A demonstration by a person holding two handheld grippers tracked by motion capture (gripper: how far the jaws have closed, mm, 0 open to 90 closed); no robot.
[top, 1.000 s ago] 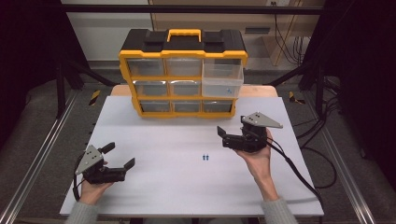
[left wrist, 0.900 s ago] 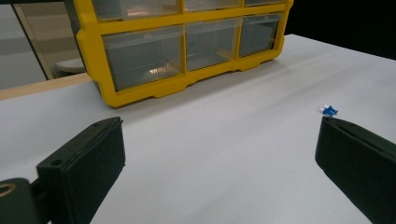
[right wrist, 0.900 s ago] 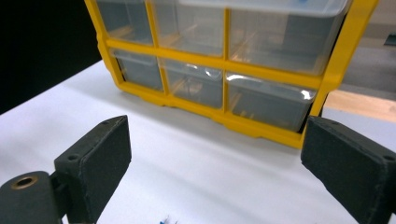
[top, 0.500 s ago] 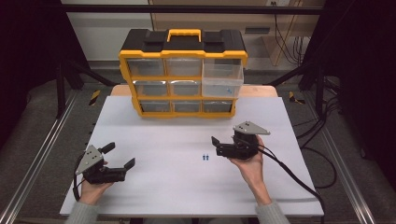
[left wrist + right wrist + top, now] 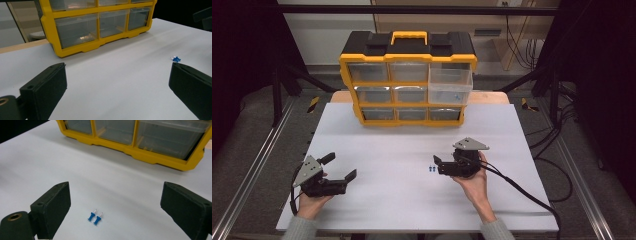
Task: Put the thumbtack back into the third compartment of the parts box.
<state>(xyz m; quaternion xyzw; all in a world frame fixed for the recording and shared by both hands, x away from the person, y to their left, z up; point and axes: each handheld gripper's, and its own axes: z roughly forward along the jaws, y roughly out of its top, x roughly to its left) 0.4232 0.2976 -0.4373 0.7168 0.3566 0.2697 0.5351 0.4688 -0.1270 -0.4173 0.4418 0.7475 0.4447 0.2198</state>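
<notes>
Two small blue push pins are lying side by side on the white table, a little right of its middle and well in front of the yellow drawer organizer. In the right gripper view they are sitting on the table between the two black jaws, nearer the left one, heads toward the camera and metal points facing the organizer.

The right gripper is hovering just beside the pins in the high view, its jaws pointing left at them and standing wide apart with nothing between the pads. The person's right hand is wrapping it from below, and its cable is trailing off to the table's right edge.

The left gripper is resting near the table's front left corner, well apart from the pins, in the person's left hand. Its jaws are also standing wide open and gripping nothing; in the left gripper view the pins are showing far off, just above the right jaw
</notes>
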